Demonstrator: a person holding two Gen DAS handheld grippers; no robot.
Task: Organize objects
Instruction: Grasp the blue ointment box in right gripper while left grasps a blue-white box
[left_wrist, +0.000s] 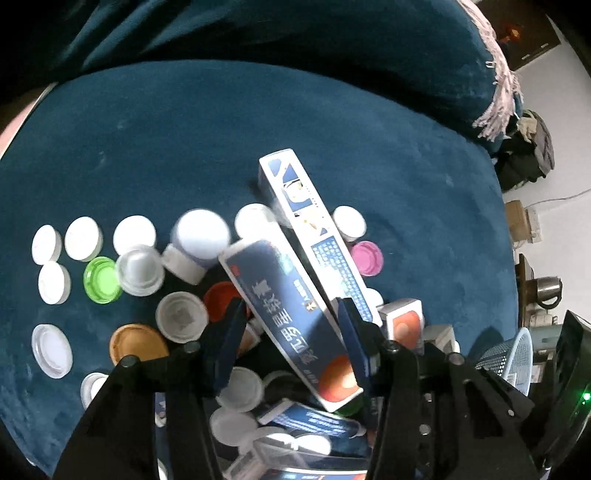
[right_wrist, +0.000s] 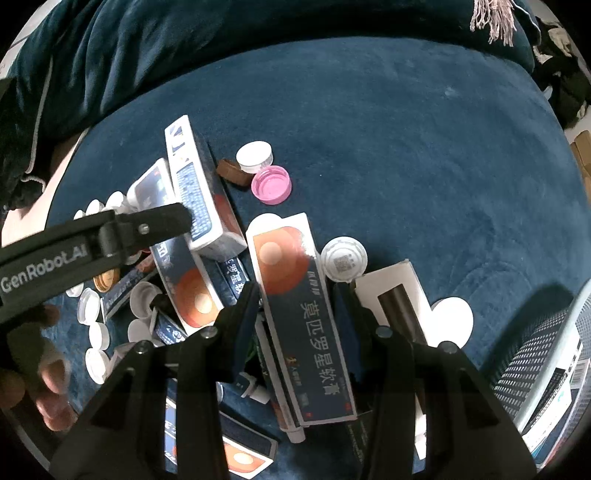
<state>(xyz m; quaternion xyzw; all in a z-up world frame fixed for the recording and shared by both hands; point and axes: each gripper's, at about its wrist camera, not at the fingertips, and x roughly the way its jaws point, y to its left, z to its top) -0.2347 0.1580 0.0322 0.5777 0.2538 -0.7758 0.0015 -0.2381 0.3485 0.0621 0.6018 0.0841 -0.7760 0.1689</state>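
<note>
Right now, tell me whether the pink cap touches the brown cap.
Cannot tell. In the right wrist view the pink cap lies right beside the brown cap, edges meeting or nearly so. In the left wrist view the brown cap is hidden.

A lived-in home room, with a soft seat used as the work surface.

The surface was a dark blue plush cushion (left_wrist: 332, 122) with a matching backrest along the top of both views, edged at upper right by a pale fringed throw (left_wrist: 498, 92). At the right edge of the left wrist view lay white floor, a heap of dark clothes or bags (left_wrist: 528, 147), a cardboard box (left_wrist: 515, 216), a wall socket with a cable (left_wrist: 533, 223), a metal kettle (left_wrist: 548, 290) and a blue mesh basket (left_wrist: 509, 350).
</note>
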